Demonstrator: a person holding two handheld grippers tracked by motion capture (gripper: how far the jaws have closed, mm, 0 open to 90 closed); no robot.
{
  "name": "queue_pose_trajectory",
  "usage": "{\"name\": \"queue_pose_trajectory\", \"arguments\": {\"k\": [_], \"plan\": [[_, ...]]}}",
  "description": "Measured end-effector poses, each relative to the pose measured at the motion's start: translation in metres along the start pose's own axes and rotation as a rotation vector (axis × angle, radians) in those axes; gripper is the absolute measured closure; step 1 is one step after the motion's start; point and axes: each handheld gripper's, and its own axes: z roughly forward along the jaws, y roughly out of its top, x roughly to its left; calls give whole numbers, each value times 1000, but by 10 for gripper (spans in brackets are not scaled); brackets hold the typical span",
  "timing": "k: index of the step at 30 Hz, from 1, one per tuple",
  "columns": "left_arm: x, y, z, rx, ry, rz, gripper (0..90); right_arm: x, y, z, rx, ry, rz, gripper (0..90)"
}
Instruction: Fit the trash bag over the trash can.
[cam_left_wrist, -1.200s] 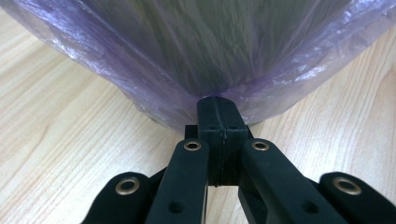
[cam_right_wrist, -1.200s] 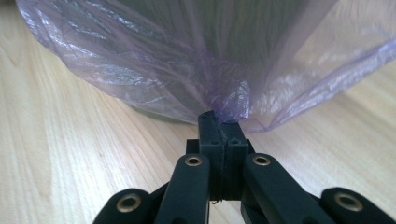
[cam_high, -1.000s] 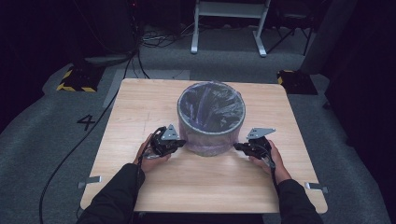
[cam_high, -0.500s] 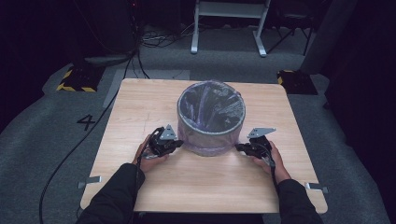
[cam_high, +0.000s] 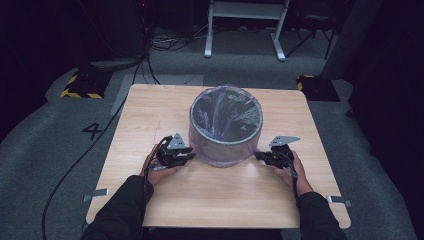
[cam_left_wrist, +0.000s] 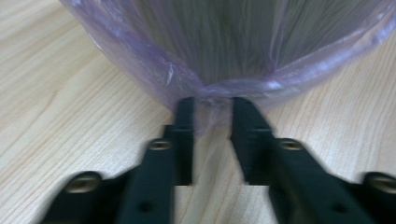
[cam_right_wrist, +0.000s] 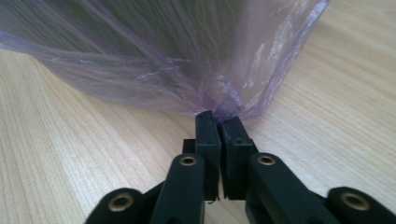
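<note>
The bin (cam_high: 226, 125) stands upright near the middle of the table (cam_high: 150, 110), lined with a thin lilac plastic bag (cam_high: 220, 155) whose skirt hangs down the outside wall to the tabletop. I judge the film light, limp and slippery, and likely to tear if pulled hard at one spot; the bin itself looks rigid and will probably stay put under a gentle tug. The best hold is the gathered hem at the base on either side, where the plastic bunches into a thicker fold.

Left gripper (cam_left_wrist: 212, 105): in its own view the jaws stand a moderate way apart, having just been opening. A tuft of bag hem lies between the tips, but the pads do not press on it; I read this as released, not gripped.

Right gripper (cam_right_wrist: 219, 116): the jaws are nearly together, having just opened slightly, with only a thin slit between them. A pinch of hem sits at the tips, and the film puckers there, so I judge it clamped on the plastic.

In the high view both grippers lie low on the table at the bin's foot, one on each side.
</note>
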Motion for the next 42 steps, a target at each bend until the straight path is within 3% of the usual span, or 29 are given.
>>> {"name": "queue_pose_trajectory", "arguments": {"k": [7, 9, 12, 14, 18, 22, 24, 32, 42], "plan": [[-5, 1, -17, -21, -11, -42, 295, -6, -3, -17, -40, -17, 32, 616], [-8, -1, -22, -27, 6, -31, 254, -7, -4, -23, -56, -4, 34, 551], [-10, -5, -28, -23, -19, -39, 189, -7, -4, -32, -72, -7, 35, 432], [-13, -8, -32, -14, -12, -33, 158, -6, -4, -38, -87, -13, 34, 395], [-17, -16, -36, 2, -7, -33, 156, -3, -3, -50, -143, -17, 33, 292], [-22, -25, -37, 36, -2, -17, 156, 1, 3, -64, -219, 0, 31, 241], [-25, -30, -37, 57, -1, -6, 156, 4, 7, -69, -234, -15, 18, 219], [-31, -39, -36, 81, -14, -9, 156, 18, 27, -85, -281, -41, -55, 213], [-32, -46, -36, 101, -21, -22, 157, 25, 52, -99, -322, -64, -109, 213]]}}
